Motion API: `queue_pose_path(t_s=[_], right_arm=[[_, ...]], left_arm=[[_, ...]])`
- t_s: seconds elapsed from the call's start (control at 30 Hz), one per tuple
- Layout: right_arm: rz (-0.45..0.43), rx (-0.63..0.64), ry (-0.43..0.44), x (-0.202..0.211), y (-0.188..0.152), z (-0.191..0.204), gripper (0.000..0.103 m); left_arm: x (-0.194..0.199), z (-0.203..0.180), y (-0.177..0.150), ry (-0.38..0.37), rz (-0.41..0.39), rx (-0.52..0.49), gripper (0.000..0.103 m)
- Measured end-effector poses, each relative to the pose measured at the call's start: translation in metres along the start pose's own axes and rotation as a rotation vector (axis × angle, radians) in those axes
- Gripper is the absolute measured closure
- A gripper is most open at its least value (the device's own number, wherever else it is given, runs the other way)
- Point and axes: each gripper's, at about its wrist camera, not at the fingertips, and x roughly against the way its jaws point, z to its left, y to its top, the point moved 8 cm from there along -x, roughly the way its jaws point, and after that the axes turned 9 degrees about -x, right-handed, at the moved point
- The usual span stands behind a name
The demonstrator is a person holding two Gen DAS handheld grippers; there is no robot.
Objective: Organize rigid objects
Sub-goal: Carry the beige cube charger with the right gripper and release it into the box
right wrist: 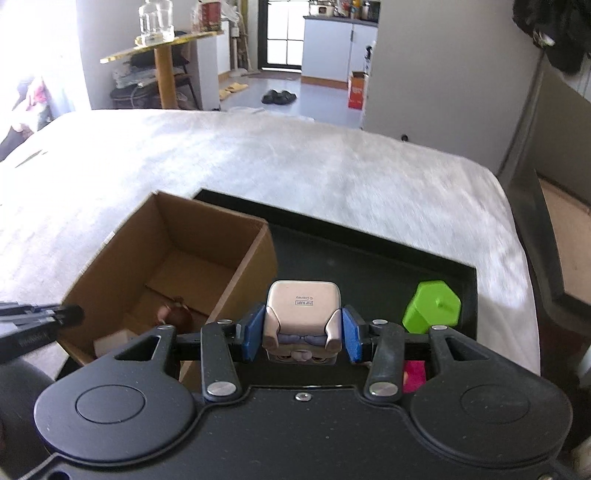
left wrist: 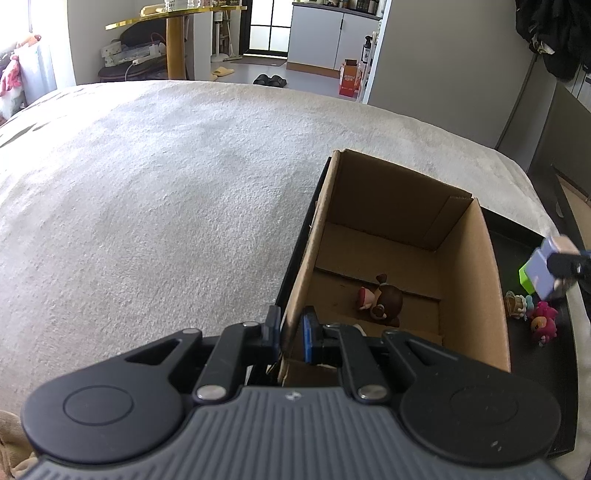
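Observation:
An open cardboard box (left wrist: 476,273) stands in a black tray (left wrist: 546,369) on a white bed cover. A brown-haired doll figure (left wrist: 384,301) lies on the box floor. My left gripper (left wrist: 291,332) is shut on the box's near left wall. My right gripper (right wrist: 301,332) is shut on a square cube-shaped toy figure (right wrist: 303,314), held upside down above the tray, right of the box (right wrist: 147,266). From the left wrist view the figure (left wrist: 543,269) shows at the right edge. A green block (right wrist: 432,306) and a pink toy (left wrist: 543,321) lie in the tray (right wrist: 369,258).
The white bed cover (left wrist: 147,203) spreads left and beyond the tray. A small pale figure (left wrist: 517,304) lies by the pink toy. Beyond the bed are a gold-topped table (left wrist: 173,22), white cabinets, slippers on the floor and an orange carton (right wrist: 357,90).

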Motion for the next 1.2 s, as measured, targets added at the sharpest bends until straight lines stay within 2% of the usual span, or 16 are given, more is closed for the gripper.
queue_pose_path(t_s=[0.47, 1.03, 1.2], right_arm=[[-0.054, 0.079, 0.084, -0.001, 0.033, 0.057, 0.059], [-0.021, 0.176, 0.162, -0.02, 0.032, 0.117, 0.059], [-0.061, 0.197, 0.181, -0.016, 0.037, 0.131, 0.057]], left_arm=[[0.0, 0.002, -0.001, -0.012, -0.002, 0.012, 0.092], [-0.001, 0.007, -0.002, -0.041, -0.005, 0.045, 0.092], [-0.002, 0.008, -0.001, -0.048, -0.005, 0.05, 0.092]])
